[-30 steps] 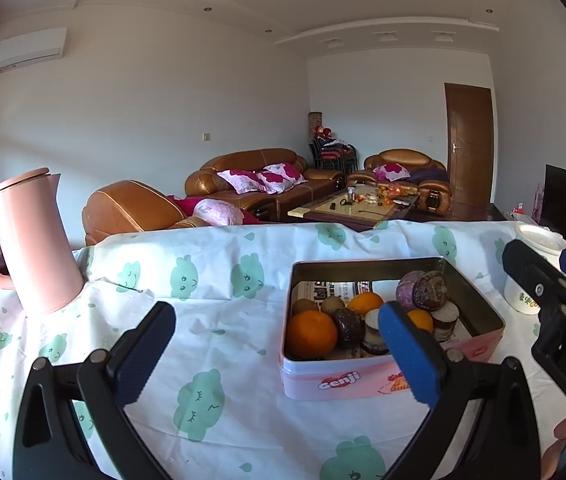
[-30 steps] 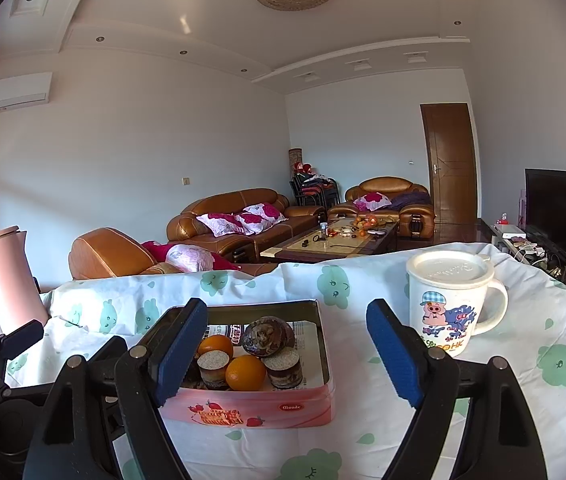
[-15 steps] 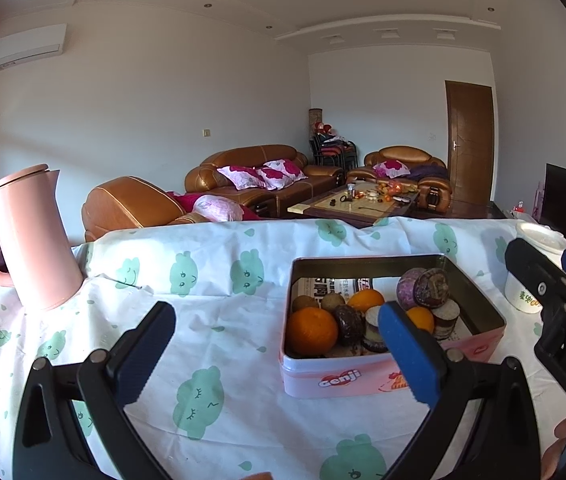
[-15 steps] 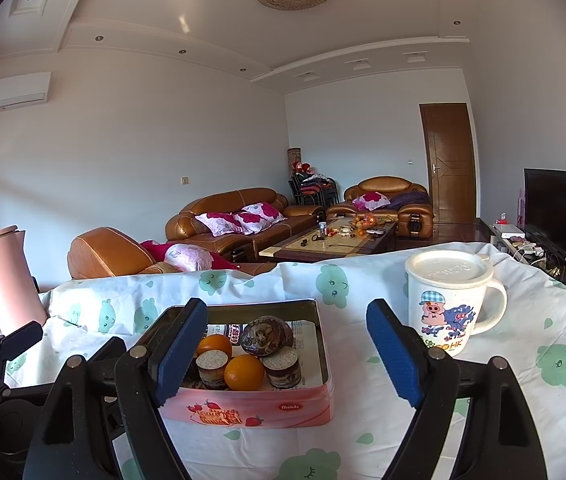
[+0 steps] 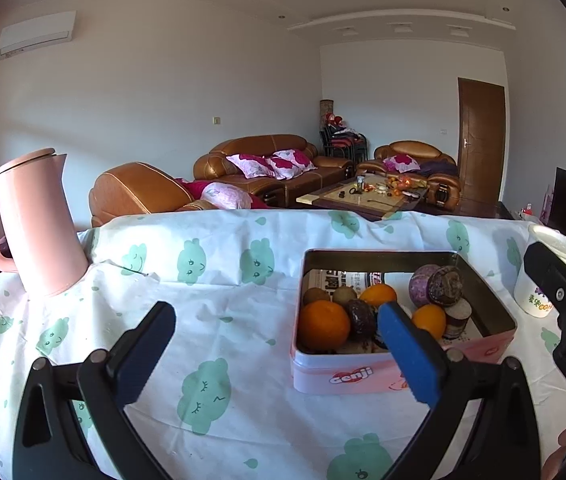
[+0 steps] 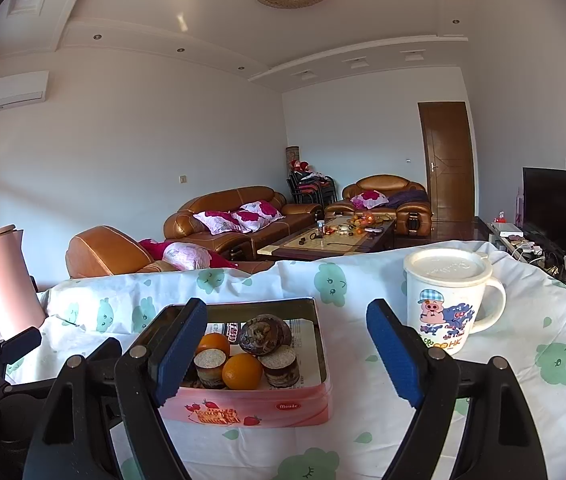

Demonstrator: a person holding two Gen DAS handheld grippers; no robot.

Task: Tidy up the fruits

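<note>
Gaping wide and empty, left gripper [image 5: 275,344] and right gripper [image 6: 287,344] face the fruit tin [image 6: 267,404]

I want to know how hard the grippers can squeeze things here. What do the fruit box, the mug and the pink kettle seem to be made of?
Fruit box: likely thin tin; dull metallic inner walls, glossy printed pink outside.
Mug: looks like glazed ceramic; shiny white with cartoon print, under a matte, probably plastic lid.
Pink kettle: smooth matte shell, probably plastic, though coated metal is possible.
</note>
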